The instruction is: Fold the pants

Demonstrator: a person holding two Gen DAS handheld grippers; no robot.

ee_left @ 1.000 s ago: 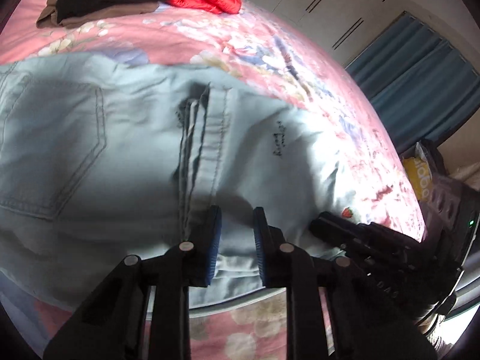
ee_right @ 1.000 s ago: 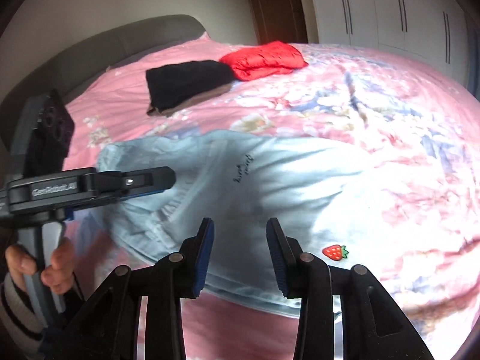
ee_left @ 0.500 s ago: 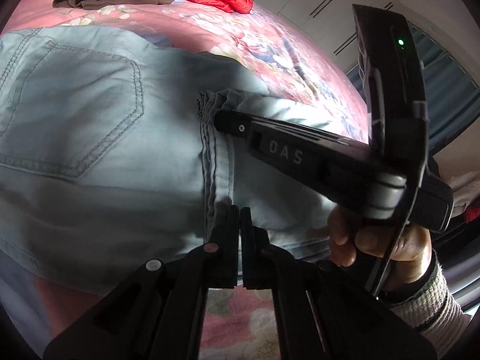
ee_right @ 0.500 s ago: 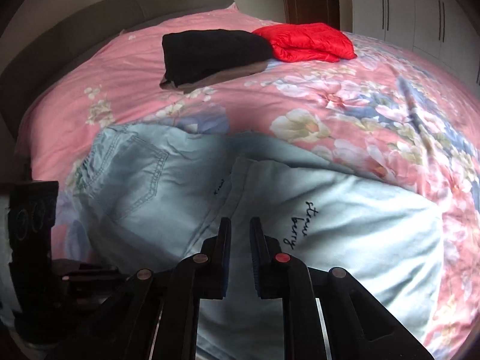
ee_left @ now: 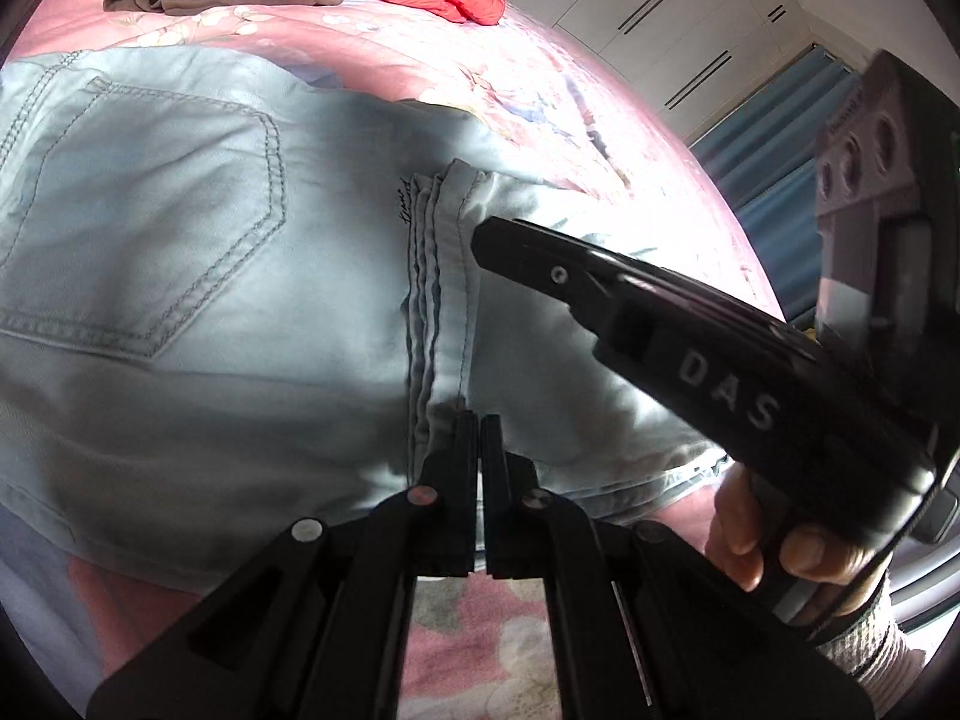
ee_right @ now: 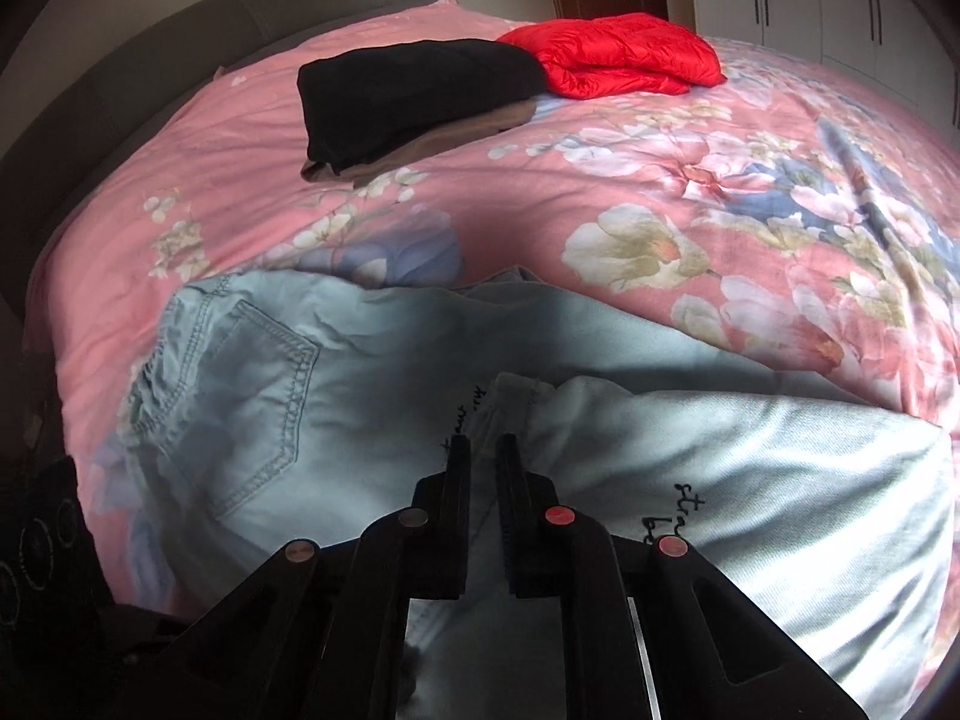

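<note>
The pale blue pants (ee_left: pixel 180 252) lie on the bed (ee_right: pixel 600 192), waistband leftward. The left tool (ee_left: pixel 478 426) pinches the folded hem's near corner; the right tool (ee_right: pixel 483 450), nearly shut, grips its farther stretch.

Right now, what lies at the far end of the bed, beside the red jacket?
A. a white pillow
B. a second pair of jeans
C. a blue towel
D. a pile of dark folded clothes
D: a pile of dark folded clothes, black on top of brown, touches the red jacket on the bed.
</note>
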